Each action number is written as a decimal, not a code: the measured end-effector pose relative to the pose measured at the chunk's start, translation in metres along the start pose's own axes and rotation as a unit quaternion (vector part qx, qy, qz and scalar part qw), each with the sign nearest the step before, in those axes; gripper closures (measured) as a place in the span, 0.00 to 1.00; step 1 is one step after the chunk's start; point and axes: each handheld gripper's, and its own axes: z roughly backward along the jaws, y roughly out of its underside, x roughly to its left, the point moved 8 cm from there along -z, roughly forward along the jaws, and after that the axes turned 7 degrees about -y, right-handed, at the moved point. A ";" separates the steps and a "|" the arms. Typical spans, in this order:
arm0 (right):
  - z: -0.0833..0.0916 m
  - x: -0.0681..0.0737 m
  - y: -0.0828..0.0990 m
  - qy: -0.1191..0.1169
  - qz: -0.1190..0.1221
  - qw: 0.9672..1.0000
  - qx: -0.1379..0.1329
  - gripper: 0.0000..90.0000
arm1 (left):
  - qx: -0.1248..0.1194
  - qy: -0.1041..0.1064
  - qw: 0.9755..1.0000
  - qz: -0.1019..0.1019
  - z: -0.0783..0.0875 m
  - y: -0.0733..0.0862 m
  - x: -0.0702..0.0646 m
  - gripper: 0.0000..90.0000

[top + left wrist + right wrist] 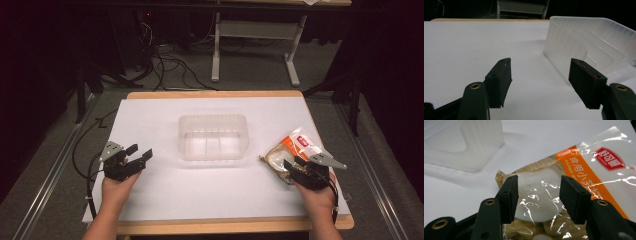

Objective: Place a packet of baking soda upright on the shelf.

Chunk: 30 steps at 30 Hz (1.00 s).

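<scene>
Step in hand, as judged: pick up the snack packet (pixel 292 152) and move it to the clear tray (pixel 214 136).

- Packet lies flat on the white desk (pixel 150 200) at 3 o'clock from the tray, near but apart from it.
- Right gripper (pixel 539 195): jaws apart, straddling the pale round lump in the packet; pads not yet pressing the film. Nothing held.
- Left gripper (pixel 540 82): jaws wide, empty, at 9 o'clock of the tray, pointing at its near wall.

Technique notes:
1. Lower the right gripper until both pads flank the lump, then close on it; the film alone looks slippery and may slide out.
2. Lift straight up first.
3. Carry toward 9 o'clock, clear the tray rim, release low inside 1 compartment.
4. The left gripper could steady the light tray.
</scene>
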 end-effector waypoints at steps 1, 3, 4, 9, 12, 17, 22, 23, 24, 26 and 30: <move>0.000 0.000 0.000 0.000 0.000 1.000 0.000 0.55 | 0.002 0.000 1.000 -0.001 -0.001 0.001 -0.001 0.39; 0.002 0.001 -0.003 0.000 0.003 1.000 -0.008 0.55 | 0.005 0.002 1.000 -0.004 -0.002 0.002 -0.003 0.39; 0.002 0.002 -0.003 -0.001 0.005 1.000 -0.009 0.55 | 0.008 0.004 1.000 -0.008 -0.003 0.003 -0.004 0.39; 0.003 0.005 -0.005 -0.006 0.008 1.000 -0.009 0.55 | 0.023 0.013 0.999 -0.025 -0.005 0.007 -0.010 0.38; 0.003 0.003 -0.005 -0.007 0.010 1.000 -0.010 0.55 | 0.026 0.017 0.999 -0.027 -0.006 0.008 -0.012 0.38; 0.004 0.002 -0.006 -0.002 0.010 1.000 -0.010 0.56 | 0.029 0.017 0.999 -0.032 -0.007 0.009 -0.013 0.39; 0.005 -0.002 -0.007 0.005 0.008 1.000 -0.010 0.56 | 0.030 0.015 0.999 -0.036 -0.007 0.009 -0.014 0.39; 0.006 -0.004 -0.007 0.005 0.007 1.000 -0.012 0.55 | 0.030 0.015 0.999 -0.037 -0.007 0.009 -0.014 0.39; 0.006 -0.004 -0.007 0.005 0.007 1.000 -0.012 0.55 | 0.030 0.015 0.999 -0.037 -0.007 0.009 -0.014 0.39; 0.008 -0.007 -0.008 0.007 0.003 1.000 -0.014 0.53 | 0.032 0.015 0.999 -0.038 -0.007 0.010 -0.014 0.39; 0.015 -0.020 -0.011 0.023 -0.001 1.000 -0.020 0.50 | 0.036 0.016 0.998 -0.040 -0.008 0.011 -0.014 0.38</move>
